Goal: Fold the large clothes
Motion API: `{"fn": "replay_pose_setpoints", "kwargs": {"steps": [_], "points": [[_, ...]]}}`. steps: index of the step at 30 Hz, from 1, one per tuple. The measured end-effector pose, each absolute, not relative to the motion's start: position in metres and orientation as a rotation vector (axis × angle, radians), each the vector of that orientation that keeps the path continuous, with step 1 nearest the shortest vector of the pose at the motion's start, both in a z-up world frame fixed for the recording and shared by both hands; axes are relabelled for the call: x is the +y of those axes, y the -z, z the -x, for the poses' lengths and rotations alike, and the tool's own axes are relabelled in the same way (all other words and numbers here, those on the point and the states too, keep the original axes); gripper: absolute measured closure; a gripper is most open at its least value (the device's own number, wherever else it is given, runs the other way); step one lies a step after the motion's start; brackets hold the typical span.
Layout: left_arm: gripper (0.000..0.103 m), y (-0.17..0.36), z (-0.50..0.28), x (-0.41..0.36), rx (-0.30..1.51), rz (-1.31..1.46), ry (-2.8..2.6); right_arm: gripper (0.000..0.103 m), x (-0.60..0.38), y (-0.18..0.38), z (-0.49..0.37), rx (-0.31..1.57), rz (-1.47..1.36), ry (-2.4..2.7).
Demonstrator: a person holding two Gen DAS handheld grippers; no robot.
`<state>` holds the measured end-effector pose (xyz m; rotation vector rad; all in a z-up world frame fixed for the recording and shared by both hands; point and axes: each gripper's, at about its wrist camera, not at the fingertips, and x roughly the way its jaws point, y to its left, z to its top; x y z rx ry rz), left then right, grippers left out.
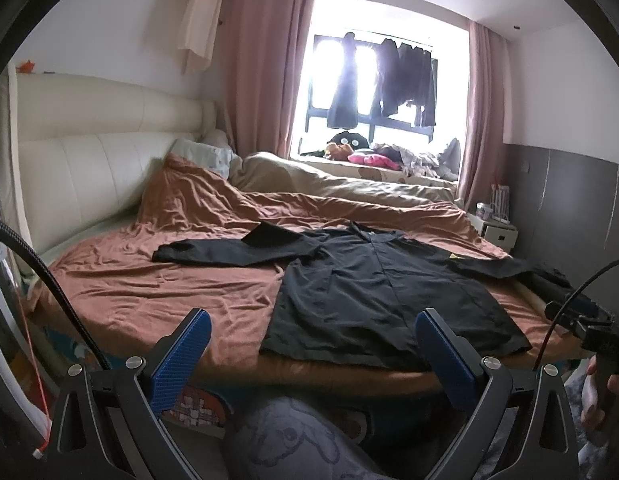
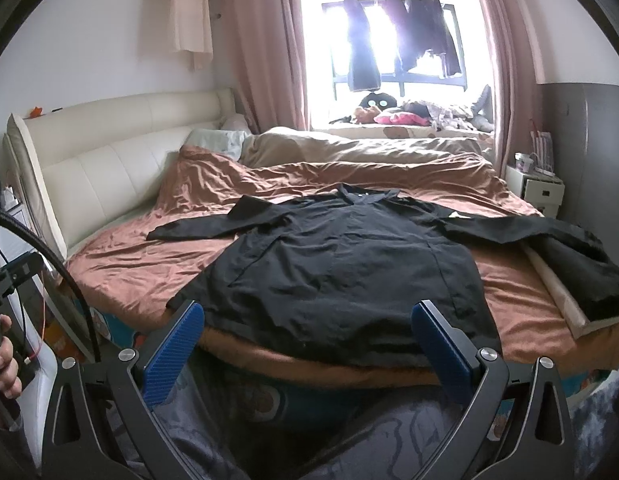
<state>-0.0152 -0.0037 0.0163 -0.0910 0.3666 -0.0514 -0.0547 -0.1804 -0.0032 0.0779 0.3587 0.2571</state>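
A large black long-sleeved shirt (image 1: 389, 292) (image 2: 341, 272) lies spread flat, front up, on the rust-brown bed cover (image 1: 149, 288) (image 2: 133, 264), collar toward the window and hem at the near bed edge. One sleeve stretches left and its cuff end is folded over; the other hangs over the bed's right side. My left gripper (image 1: 313, 328) is open just short of the hem's left corner, holding nothing. My right gripper (image 2: 307, 320) is open over the hem's middle, empty, not touching the cloth.
A cream padded headboard (image 1: 89, 152) runs along the left. A beige duvet (image 2: 369, 148) is bunched at the far side below the window sill with toys and hanging clothes. A white nightstand (image 2: 535, 190) stands at right. The person's patterned trouser legs (image 1: 293, 440) are below the grippers.
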Motion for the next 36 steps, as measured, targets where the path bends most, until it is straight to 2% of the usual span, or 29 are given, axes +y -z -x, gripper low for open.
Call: {"fn": "replay_pose_setpoints", "kwargs": {"steps": [18, 36], "points": [[0.0, -0.003, -0.058, 0.031, 0.446, 0.126, 0.018, 0.0, -0.17, 0.003, -0.026, 0.389, -0.053, -0.298], [0.0, 0.041, -0.17, 0.062, 0.575, 0.167, -0.033, 0.0, -0.162, 0.015, -0.148, 0.516, -0.106, -0.248]]}}
